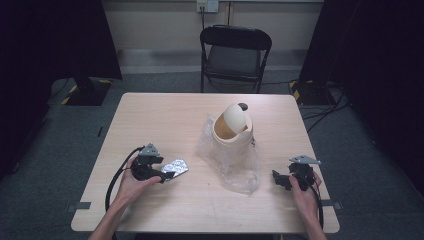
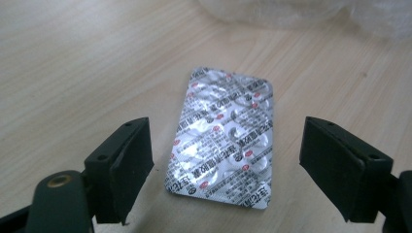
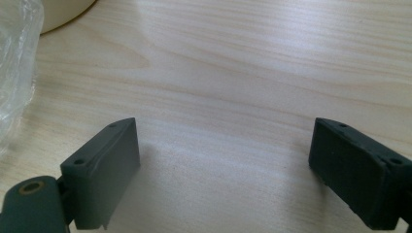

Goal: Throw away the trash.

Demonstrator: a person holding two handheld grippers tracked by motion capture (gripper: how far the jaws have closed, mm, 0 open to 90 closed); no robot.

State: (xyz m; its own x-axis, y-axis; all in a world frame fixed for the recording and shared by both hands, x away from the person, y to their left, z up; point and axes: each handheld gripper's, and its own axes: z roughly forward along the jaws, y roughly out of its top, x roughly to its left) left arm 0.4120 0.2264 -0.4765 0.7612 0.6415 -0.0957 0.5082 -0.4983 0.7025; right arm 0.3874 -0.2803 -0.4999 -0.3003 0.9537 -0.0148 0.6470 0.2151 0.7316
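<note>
Right now I have my left gripper [image 1: 168, 175] low over the wooden table [image 1: 165, 120], its jaws spread on either side of a silver blister pack [image 2: 223, 138] that lies flat on the wood. In the left gripper view the pack sits between the two black pads with a gap on each side, so neither pad touches it; its foil face with red and dark print is turned up. From the high view the pack [image 1: 176, 167] lies left of centre, near a crumpled clear plastic bag [image 1: 235, 167] and a cream bin with a swing lid [image 1: 232, 127] standing on that bag. My right gripper [image 1: 278, 179] rests at the table's right side, well apart from the pack, jaws spread wide over bare wood.
</note>
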